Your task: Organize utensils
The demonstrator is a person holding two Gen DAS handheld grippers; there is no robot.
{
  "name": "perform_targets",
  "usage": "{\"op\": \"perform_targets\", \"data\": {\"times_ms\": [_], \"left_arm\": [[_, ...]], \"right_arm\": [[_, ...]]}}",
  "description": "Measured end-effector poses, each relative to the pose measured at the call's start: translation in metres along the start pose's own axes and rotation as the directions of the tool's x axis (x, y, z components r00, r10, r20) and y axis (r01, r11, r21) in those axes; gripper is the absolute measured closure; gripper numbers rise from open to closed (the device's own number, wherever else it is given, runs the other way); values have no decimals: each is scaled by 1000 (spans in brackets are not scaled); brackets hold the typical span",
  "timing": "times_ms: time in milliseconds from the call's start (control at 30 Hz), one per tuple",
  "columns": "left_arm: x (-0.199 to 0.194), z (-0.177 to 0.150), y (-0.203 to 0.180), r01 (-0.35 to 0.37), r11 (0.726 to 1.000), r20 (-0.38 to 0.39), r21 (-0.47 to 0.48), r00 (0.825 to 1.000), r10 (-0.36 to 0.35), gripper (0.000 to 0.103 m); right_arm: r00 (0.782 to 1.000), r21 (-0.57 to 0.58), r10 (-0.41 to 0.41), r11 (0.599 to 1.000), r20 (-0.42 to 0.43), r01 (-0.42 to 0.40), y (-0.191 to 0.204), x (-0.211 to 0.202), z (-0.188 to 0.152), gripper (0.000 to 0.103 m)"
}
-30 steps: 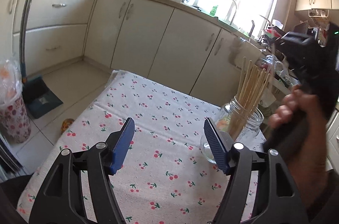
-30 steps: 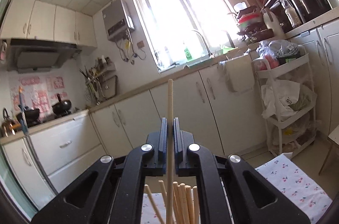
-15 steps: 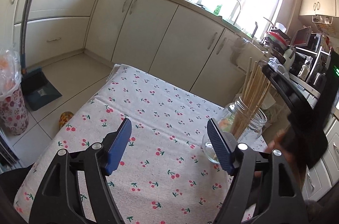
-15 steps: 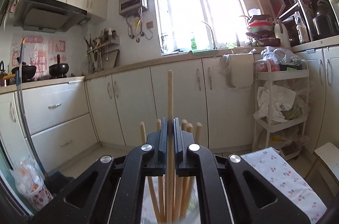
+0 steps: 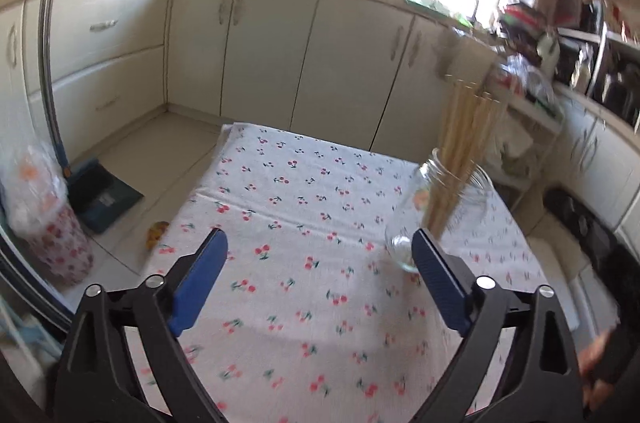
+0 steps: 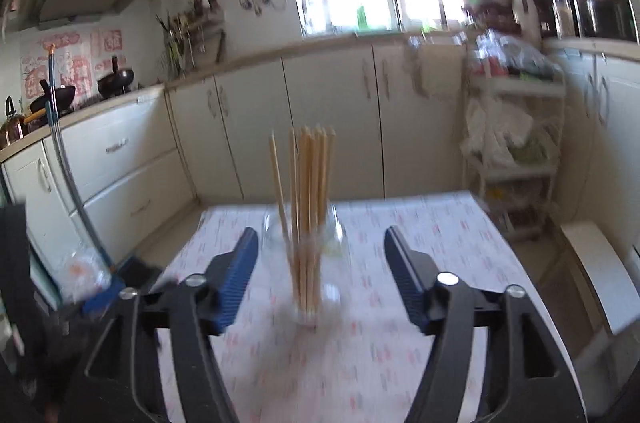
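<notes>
A clear glass jar (image 5: 448, 207) stands on the cherry-print tablecloth (image 5: 312, 231) and holds several wooden chopsticks (image 5: 464, 151) upright. In the right wrist view the same jar (image 6: 306, 263) with its chopsticks (image 6: 308, 191) stands ahead, seen between my jaws but beyond the pads. My right gripper (image 6: 320, 243) is opening and holds nothing. My left gripper (image 5: 318, 243) is also opening, wide, with nothing between its blue pads; the jar sits just past its right fingertip. The frames are motion-blurred.
White kitchen cabinets (image 5: 260, 43) run along the far wall. A dustpan (image 5: 102, 197) and a patterned bin (image 5: 52, 227) stand on the floor to the table's left. A white storage trolley (image 6: 516, 151) stands to the right. A person's hand (image 5: 600, 371) shows at the lower right.
My right gripper let go of the chopstick it held, which now stands in the jar, and drew back. My left gripper opened wider and rose a little.
</notes>
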State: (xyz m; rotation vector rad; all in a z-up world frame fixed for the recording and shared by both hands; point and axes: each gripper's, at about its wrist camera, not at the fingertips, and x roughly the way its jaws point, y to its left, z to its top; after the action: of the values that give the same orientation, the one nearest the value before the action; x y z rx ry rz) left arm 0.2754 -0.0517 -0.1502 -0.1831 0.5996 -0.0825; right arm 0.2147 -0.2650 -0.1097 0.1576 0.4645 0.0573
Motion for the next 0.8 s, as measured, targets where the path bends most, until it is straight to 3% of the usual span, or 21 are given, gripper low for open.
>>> {"op": "perform_targets", "data": {"times_ms": [100, 233, 467, 800], "left_arm": [[-30, 4, -5, -17, 998, -25, 56, 999, 19, 8], [-73, 2, -10, -33, 993, -60, 109, 997, 40, 8], [-146, -18, -10, -48, 989, -103, 138, 993, 62, 8], [-229, -38, -4, -87, 982, -114, 169, 988, 107, 8]], "right_arm": [[995, 35, -17, 999, -102, 20, -3, -33, -10, 20], [982, 88, -37, 995, -185, 54, -6, -82, -23, 11], [970, 137, -73, 985, -233, 107, 1, -151, -23, 7], [969, 117, -79, 987, -233, 108, 32, -223, -32, 7]]}}
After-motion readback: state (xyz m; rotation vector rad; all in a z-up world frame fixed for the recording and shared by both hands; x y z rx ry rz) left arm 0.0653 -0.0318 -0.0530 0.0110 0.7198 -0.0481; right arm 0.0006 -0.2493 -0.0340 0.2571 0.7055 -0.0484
